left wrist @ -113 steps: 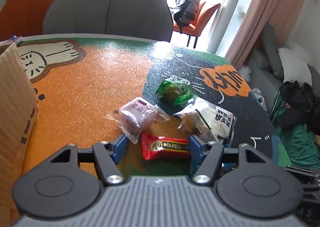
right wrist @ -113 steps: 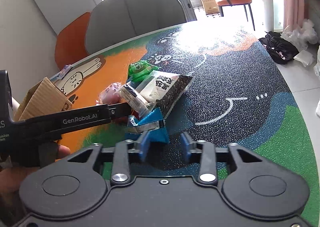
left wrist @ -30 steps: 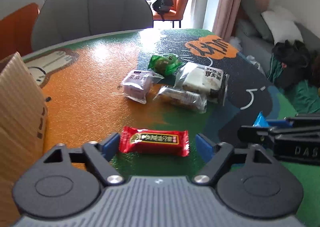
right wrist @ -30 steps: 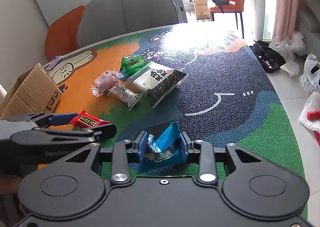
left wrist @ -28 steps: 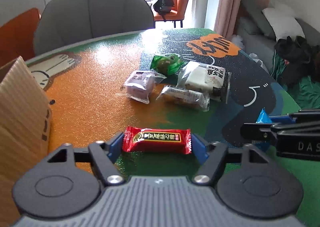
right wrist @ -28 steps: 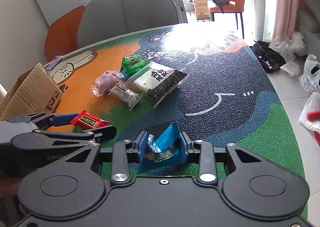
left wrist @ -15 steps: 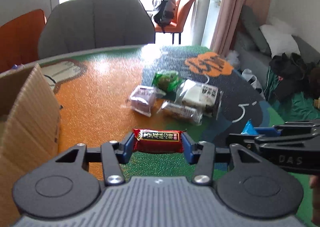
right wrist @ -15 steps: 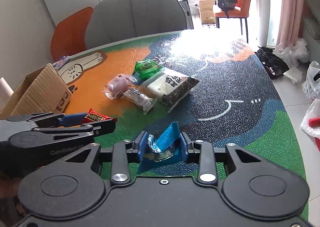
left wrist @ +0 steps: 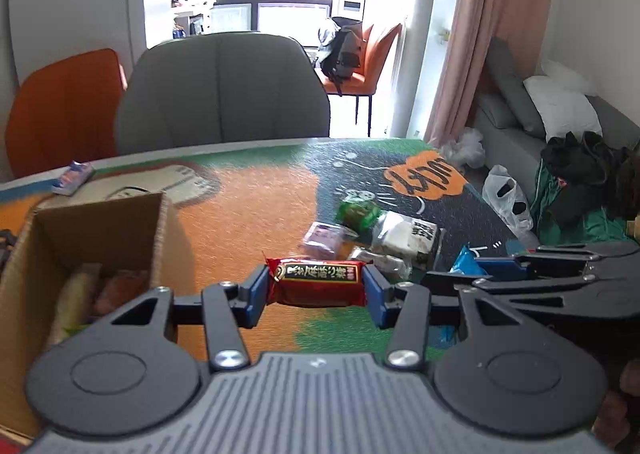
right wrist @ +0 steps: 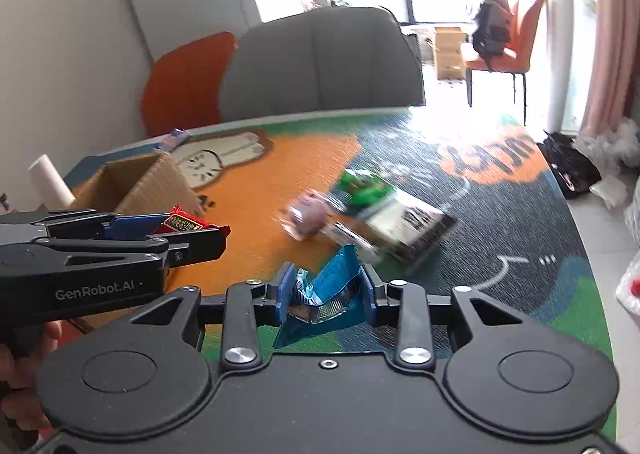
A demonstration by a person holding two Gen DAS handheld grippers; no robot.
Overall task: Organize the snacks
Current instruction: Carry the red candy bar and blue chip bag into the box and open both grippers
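Observation:
My left gripper (left wrist: 316,288) is shut on a red snack bar (left wrist: 318,281) and holds it above the table, just right of the open cardboard box (left wrist: 96,230), which has snacks inside. It also shows in the right wrist view (right wrist: 188,230) with the red bar (right wrist: 184,223) beside the box (right wrist: 132,186). My right gripper (right wrist: 326,296) is shut on a blue snack packet (right wrist: 326,300), lifted off the table; the packet shows in the left wrist view (left wrist: 464,260). A green packet (left wrist: 358,212), a purple one (left wrist: 322,238), a white-and-black one (left wrist: 412,234) and a clear one (left wrist: 380,260) lie on the table.
The table wears a colourful mat (left wrist: 256,194). A small blue-and-pink pack (left wrist: 72,177) lies at the far left edge. A grey chair (left wrist: 220,94) and an orange chair (left wrist: 64,110) stand behind the table. A white roll (right wrist: 48,180) stands beside the box.
Both grippers have risen from the table and moved left toward the box, each carrying its snack. The box interior has come into the left wrist view.

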